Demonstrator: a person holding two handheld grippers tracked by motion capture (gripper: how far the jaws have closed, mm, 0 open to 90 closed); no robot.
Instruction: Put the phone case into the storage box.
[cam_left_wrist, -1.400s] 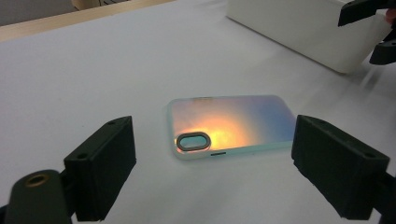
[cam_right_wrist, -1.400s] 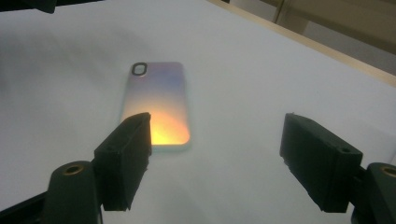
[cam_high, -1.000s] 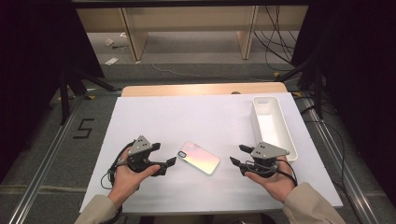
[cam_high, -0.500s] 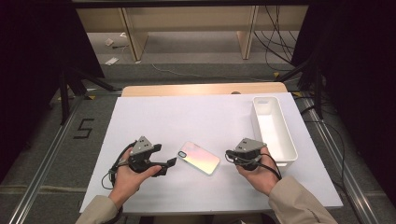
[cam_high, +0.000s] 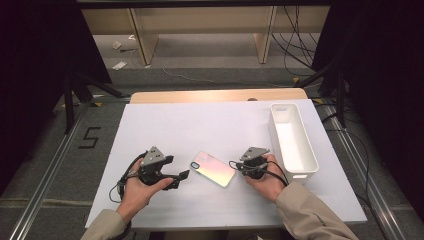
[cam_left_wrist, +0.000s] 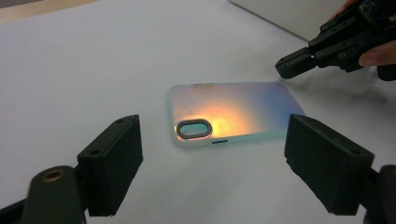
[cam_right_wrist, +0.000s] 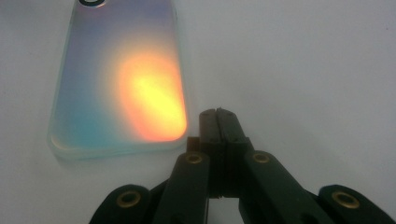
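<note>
Nearest, the left gripper (cam_high: 181, 178) rests on the table (cam_high: 210, 125) with jaws apart, and the phone case (cam_high: 213, 168) lies flat just ahead of its tips, untouched. Beyond the case's far end, the right gripper (cam_high: 234, 165) has just closed its jaws on nothing, tips beside the case; a bin (cam_high: 300, 167) lies behind it.

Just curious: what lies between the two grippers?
In the high view, a phone case lies flat on the table between the left gripper and the right gripper.
</note>
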